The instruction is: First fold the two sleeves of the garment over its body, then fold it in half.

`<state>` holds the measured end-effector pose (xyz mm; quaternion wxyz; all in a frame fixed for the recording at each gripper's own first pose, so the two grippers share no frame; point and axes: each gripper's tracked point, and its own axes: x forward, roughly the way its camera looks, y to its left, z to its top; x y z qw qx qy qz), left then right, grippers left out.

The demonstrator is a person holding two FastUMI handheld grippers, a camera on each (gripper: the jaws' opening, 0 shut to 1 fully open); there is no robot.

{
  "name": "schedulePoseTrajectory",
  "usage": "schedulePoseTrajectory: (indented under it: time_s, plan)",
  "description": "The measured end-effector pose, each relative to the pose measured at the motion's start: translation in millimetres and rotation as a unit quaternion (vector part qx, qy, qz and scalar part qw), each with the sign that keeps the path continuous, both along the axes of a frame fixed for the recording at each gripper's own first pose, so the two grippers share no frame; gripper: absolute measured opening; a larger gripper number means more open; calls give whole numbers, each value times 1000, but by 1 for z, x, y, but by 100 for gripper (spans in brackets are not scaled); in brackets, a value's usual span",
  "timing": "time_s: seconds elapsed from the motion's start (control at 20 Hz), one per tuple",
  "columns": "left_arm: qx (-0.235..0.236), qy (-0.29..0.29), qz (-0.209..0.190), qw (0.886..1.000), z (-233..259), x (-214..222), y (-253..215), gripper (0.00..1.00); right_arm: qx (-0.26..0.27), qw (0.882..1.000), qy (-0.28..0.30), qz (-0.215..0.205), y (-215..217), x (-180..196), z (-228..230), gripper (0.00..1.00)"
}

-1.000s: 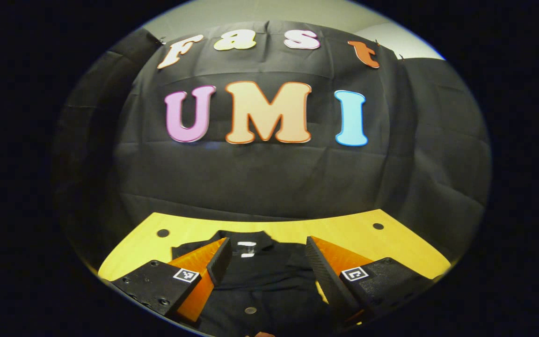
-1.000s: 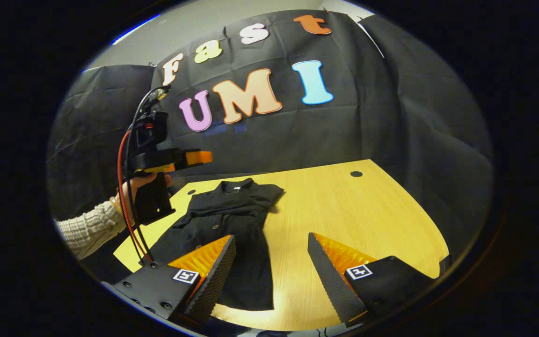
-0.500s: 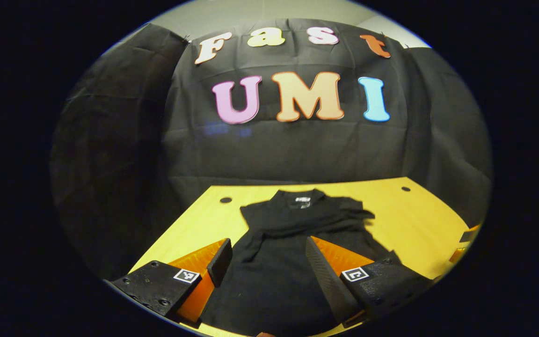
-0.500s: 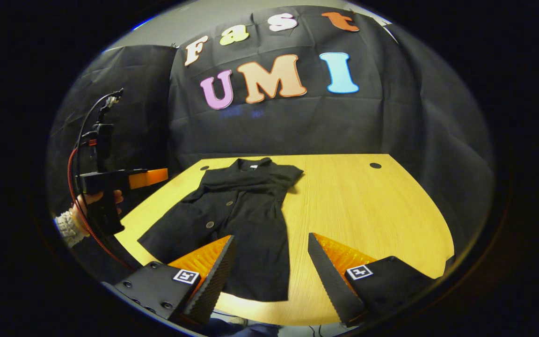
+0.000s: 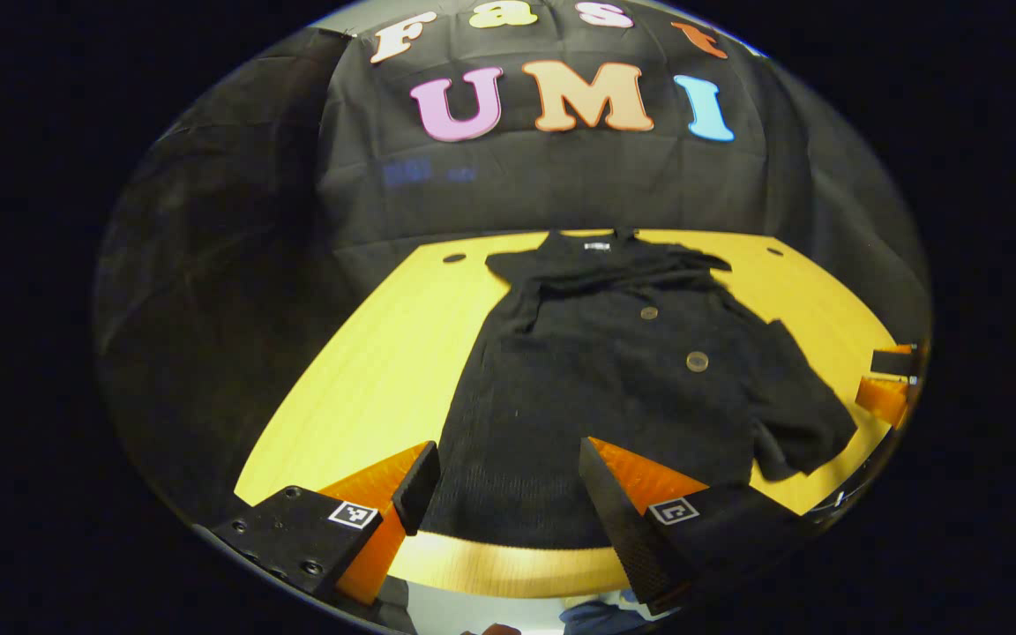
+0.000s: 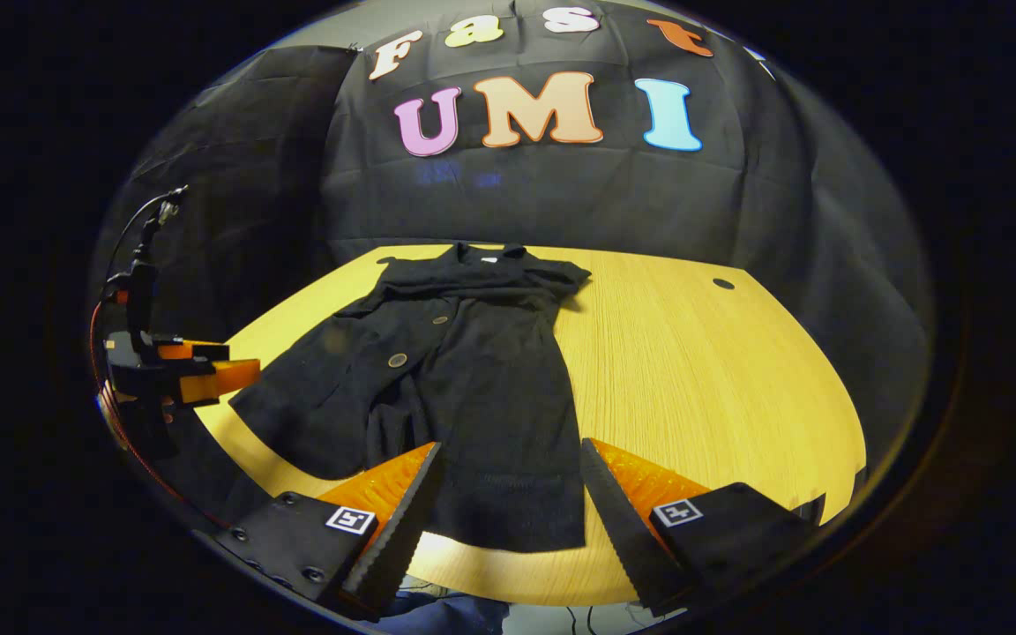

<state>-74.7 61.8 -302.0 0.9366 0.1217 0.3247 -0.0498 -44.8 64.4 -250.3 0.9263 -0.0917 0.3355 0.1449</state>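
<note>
A black buttoned garment [image 5: 623, 370] lies flat on the yellow wooden table [image 5: 367, 370], collar at the far end and hem near the front edge. Both short sleeves are folded across the chest just below the collar. My left gripper [image 5: 505, 459] hovers open over the hem, its fingers apart above the cloth and holding nothing. In the right gripper view the garment [image 6: 464, 379] lies left of centre. My right gripper [image 6: 512, 454] is open above the hem's right corner. The left gripper [image 6: 217, 363] hangs off the table's left edge; the right gripper [image 5: 885, 377] shows at the far right.
The table [image 6: 693, 370] has bare wood to the right of the garment. Small round cable holes [image 5: 454, 258] [image 6: 723, 284] sit near its far corners. Black cloth walls close in the back and sides. The front edge lies just under both grippers.
Both grippers pulled back toward the table's front edge and tilted down. The left one was over the collar a second ago and now hovers above the hem. The garment has not moved.
</note>
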Motion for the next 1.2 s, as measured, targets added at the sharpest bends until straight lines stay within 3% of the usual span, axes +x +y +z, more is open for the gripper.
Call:
schedulePoseTrajectory:
  time_s: [0.25, 0.3, 0.45, 0.5, 0.55, 0.75, 0.9, 1.0, 1.05, 1.2]
  plan:
    - [3, 44, 13, 999, -35, -19, 14, 96, -3, 999, 34, -31, -8, -2, -29, 98]
    - [2, 50, 19, 999, -40, -22, 18, 96, -4, 998, 42, -39, -8, -3, -36, 94]
    - [-11, 50, 25, 998, -42, -22, 16, 96, -16, 997, 63, -52, -11, -7, -53, 99]
    - [-16, 45, 25, 999, -42, -22, 16, 95, -19, 996, 74, -56, -12, -12, -59, 94]
    - [-22, 48, 26, 998, -45, -23, 16, 95, -23, 996, 68, -56, -12, -12, -57, 98]
    - [-38, 50, 27, 998, -46, -23, 13, 96, -19, 996, 57, -67, -11, -15, -57, 99]
    - [-40, 57, 18, 997, -49, -24, 7, 93, -13, 996, 52, -65, -5, -18, -60, 91]
    - [-43, 62, 10, 997, -51, -23, 1, 82, -13, 997, 50, -56, 4, -19, -62, 80]
    - [-47, 62, 8, 997, -50, -23, -2, 69, -14, 997, 48, -53, 10, -21, -63, 67]
    - [-48, 57, -3, 997, -51, -25, -9, 30, -7, 997, 46, -57, 18, -23, -66, 43]
